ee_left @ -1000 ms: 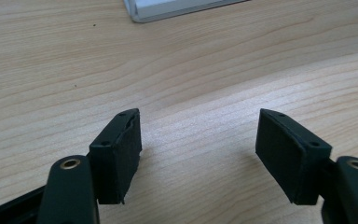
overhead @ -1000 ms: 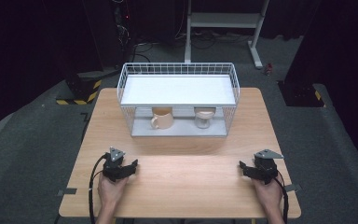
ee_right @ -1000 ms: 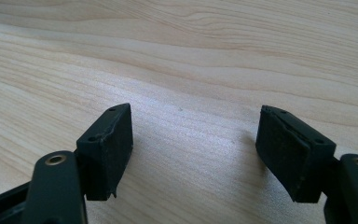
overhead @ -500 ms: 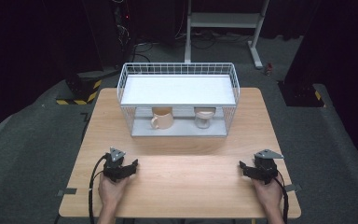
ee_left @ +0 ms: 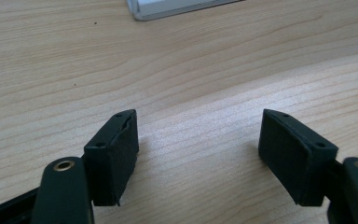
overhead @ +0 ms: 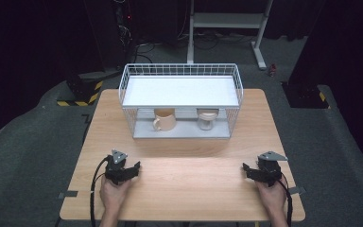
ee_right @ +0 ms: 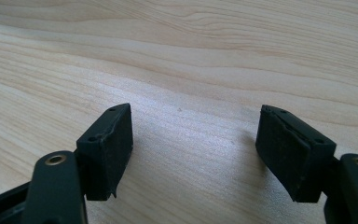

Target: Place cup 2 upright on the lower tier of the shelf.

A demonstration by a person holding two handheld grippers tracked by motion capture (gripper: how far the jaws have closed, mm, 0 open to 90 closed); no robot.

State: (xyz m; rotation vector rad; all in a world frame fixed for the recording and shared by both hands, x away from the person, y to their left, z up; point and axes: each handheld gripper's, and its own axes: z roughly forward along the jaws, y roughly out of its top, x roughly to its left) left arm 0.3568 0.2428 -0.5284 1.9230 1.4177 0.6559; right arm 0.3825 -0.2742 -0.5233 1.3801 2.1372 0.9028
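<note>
Left gripper (overhead: 128, 171) resting wide open and empty near table's (overhead: 184, 198) front edge, nearer than right gripper (overhead: 254, 171) to tan mug (overhead: 164, 119) straight ahead inside wire rack (overhead: 181, 71).

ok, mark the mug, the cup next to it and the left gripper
mug (overhead: 165, 118), high view, on its tan body.
cup (overhead: 207, 119), high view, on its side wall under the rim.
left gripper (overhead: 133, 170), high view, between its open jaw tips.

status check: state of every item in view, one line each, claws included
Left claw: open, empty, resting on the table.
Right claw: open, empty, resting on the table.
Mug: upright on the wire rack's lower level.
Cup: lower level, beside the mug, apart.
Rack top shelf: bare.
</note>
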